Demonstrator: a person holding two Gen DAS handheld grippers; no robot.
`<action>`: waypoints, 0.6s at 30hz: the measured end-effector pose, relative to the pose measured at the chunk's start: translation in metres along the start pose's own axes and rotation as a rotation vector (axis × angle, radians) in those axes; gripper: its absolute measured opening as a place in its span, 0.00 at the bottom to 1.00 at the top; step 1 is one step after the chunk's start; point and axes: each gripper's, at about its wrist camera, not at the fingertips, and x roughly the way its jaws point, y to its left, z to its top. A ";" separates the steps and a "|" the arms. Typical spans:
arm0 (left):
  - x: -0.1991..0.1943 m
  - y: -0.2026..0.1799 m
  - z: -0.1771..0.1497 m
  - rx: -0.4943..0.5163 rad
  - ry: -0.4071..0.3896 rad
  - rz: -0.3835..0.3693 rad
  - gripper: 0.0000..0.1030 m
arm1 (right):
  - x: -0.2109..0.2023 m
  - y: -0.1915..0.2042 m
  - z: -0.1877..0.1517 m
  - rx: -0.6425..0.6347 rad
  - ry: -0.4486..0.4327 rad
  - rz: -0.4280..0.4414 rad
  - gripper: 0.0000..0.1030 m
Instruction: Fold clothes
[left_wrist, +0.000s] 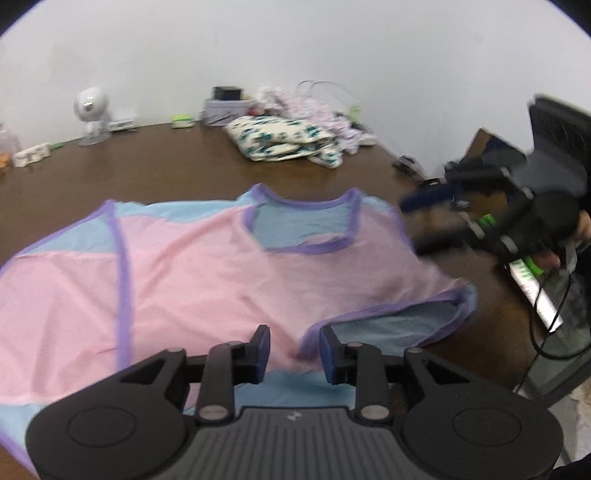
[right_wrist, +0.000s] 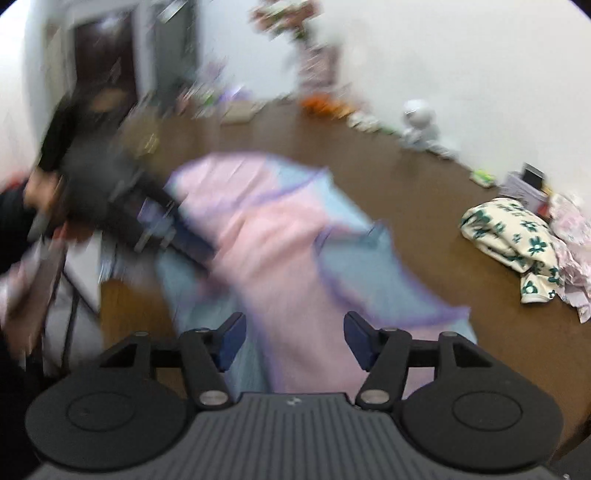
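Both tongs hang spread and empty over the pink top (left_wrist: 229, 280) — left gripper (left_wrist: 294, 354), right gripper (right_wrist: 294, 341) — floral bundle (left_wrist: 280, 142) at twelve o'clock.

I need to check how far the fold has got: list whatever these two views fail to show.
- Pink and blue top: its near hem, left wrist view, hidden behind the left gripper and cut by the frame edge.
- The same top, right wrist view: fold lines smeared by motion blur.
- Right gripper, left wrist view: blurred, fingers unreadable.
- Small items by the wall: too small.
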 end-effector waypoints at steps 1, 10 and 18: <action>-0.001 0.002 -0.002 -0.004 0.005 0.018 0.26 | 0.013 -0.002 0.005 0.004 0.006 -0.006 0.50; -0.022 0.047 -0.027 -0.106 0.022 0.169 0.26 | 0.087 -0.004 0.010 -0.016 0.107 -0.063 0.21; -0.029 0.071 -0.032 -0.166 -0.003 0.113 0.23 | 0.051 0.036 -0.002 0.038 0.000 0.021 0.26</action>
